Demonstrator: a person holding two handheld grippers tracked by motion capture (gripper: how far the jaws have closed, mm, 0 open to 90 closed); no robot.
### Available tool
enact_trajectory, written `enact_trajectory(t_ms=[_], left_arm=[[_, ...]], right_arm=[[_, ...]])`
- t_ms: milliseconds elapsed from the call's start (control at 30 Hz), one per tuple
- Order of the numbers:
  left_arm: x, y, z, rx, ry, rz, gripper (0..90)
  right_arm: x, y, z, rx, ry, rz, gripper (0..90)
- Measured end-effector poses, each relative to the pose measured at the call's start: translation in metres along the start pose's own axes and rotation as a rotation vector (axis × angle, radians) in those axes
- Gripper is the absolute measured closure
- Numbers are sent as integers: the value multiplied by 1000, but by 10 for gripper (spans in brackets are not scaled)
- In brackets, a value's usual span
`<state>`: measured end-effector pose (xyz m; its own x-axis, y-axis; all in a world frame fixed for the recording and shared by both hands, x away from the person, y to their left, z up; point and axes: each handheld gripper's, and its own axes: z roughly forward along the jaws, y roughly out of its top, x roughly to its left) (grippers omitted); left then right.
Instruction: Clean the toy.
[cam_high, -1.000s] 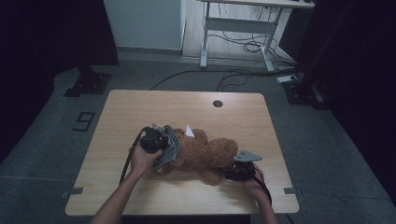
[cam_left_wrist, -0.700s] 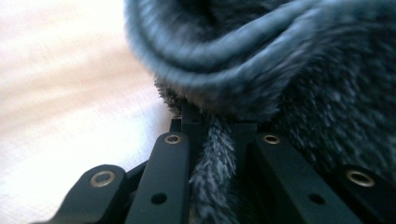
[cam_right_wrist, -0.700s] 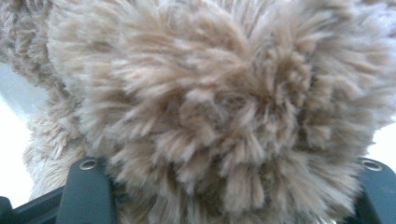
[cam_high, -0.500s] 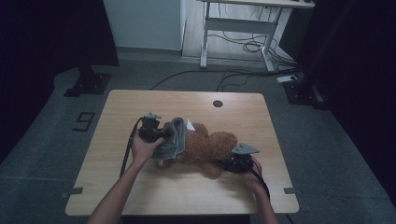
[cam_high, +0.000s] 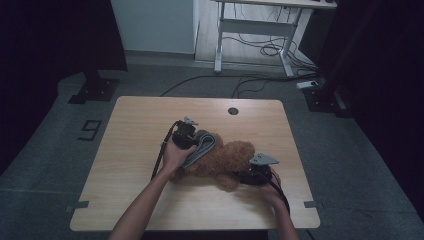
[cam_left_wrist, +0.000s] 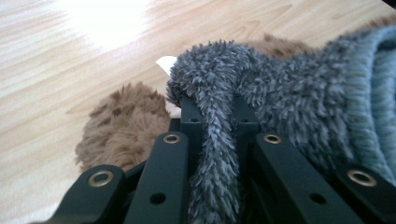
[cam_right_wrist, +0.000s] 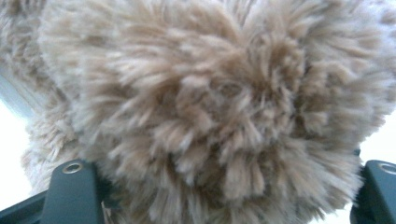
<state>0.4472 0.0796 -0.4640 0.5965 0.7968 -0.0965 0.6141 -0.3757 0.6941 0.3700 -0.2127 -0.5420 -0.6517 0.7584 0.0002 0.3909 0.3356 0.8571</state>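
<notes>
A brown teddy bear (cam_high: 225, 160) lies across the middle of the wooden table (cam_high: 140, 130). A grey fuzzy cloth (cam_high: 202, 147) is draped over its left end. My left gripper (cam_high: 195, 141) is shut on a fold of this cloth (cam_left_wrist: 299, 93), which runs down between its fingers (cam_left_wrist: 215, 112). Brown fur (cam_left_wrist: 121, 126) and a white tag (cam_left_wrist: 164, 63) show behind it. My right gripper (cam_high: 241, 177) is at the bear's right end. Its jaws have just been opening, and the plush (cam_right_wrist: 210, 93) still bulges between them and touches both.
The table has a small round hole (cam_high: 233, 110) near its far edge. Bare wood lies to the left and in front of the bear. On the floor behind are a desk frame (cam_high: 255, 30), loose cables (cam_high: 260, 50) and black stand bases (cam_high: 95, 90).
My left hand has moved right and away from the person, lifting the grey cloth along over the bear. The right hand has stayed at the bear's right end.
</notes>
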Motion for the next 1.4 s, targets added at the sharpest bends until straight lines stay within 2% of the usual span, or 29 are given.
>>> enact_trajectory(t_ms=[167, 333, 433, 533, 633, 767, 867, 967, 1067, 1167, 1233, 1267, 1333, 1400], left_arm=[[-11, -18, -10, -47, 24, 43, 802], [-18, -33, -17, -96, 31, 59, 804], [-17, -39, -19, -110, 17, 52, 804], [-15, -44, -18, -128, 18, 44, 803], [-13, -48, -18, -145, 15, 30, 803], [-13, -48, -18, -145, 9, 37, 803], [-14, -48, -19, -144, 11, 43, 803], [-15, -50, -20, -147, 12, 44, 804], [-15, -52, -20, -152, 5, 43, 804], [-16, -55, -22, -158, 2, 47, 804], [-17, -56, -23, -157, 3, 58, 804], [-18, -57, -24, -159, -2, 58, 803], [-19, -58, -26, -164, -9, 56, 803], [-21, -58, -28, -162, -17, 61, 802]], right_arm=[[2, 0, 0, 15, -11, 22, 205], [3, -2, -2, 49, -11, 83, 153], [2, -3, -5, 59, 24, 118, 142], [-5, -9, -12, 42, 71, 165, 135], [-13, -10, -26, 0, 90, 223, 127], [-19, 2, -40, -62, 86, 283, 88], [-20, 19, -40, -92, 73, 315, 53], [-21, 37, -28, -49, 46, 322, 3], [-21, 52, -15, 3, 47, 329, 0], [-15, 55, -1, 100, 48, 308, 0], [-13, 49, 6, 140, 83, 336, 19], [-13, 44, 5, 129, 109, 347, 61], [-12, 36, 1, 101, 130, 352, 140], [-8, 30, -3, 83, 128, 334, 197]])
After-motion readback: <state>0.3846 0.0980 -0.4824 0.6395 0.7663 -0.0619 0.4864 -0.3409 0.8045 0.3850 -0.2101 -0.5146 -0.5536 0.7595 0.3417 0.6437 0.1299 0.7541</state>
